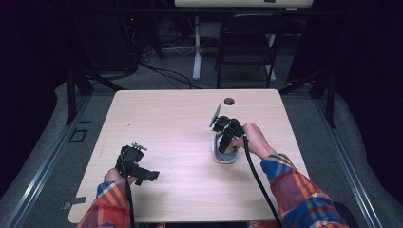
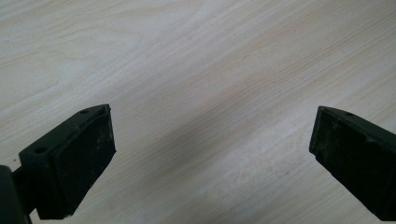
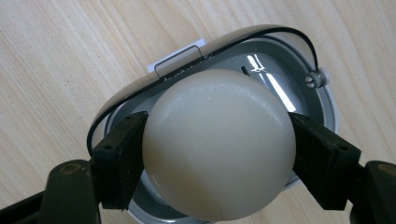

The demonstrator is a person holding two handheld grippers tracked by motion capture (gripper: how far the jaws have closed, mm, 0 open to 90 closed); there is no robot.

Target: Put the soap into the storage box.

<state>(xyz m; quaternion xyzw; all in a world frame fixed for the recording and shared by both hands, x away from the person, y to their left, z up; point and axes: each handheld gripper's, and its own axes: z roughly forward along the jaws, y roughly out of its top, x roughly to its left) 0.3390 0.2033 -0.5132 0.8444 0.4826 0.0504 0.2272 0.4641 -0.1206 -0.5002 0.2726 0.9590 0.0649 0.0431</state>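
A cream white ball [image 3: 218,144] is clamped between the two black jaws of my right gripper [image 3: 218,149], directly over a round silver metal container [image 3: 275,70] with a thin wire along its rim. In the high view the right gripper [image 1: 227,135] points down over that container [image 1: 225,156] at the table's right middle. My left gripper [image 1: 130,161] rests low at the front left of the table. In the left gripper view the left gripper [image 2: 212,140] has its jaws wide apart over bare wood, with nothing between them.
The light wooden table [image 1: 180,123] has a small round cable hole [image 1: 229,101] near its far edge. A black folding chair [image 1: 247,42] and a white desk leg [image 1: 196,47] stand behind the table. Cables trail from both grippers toward the front edge.
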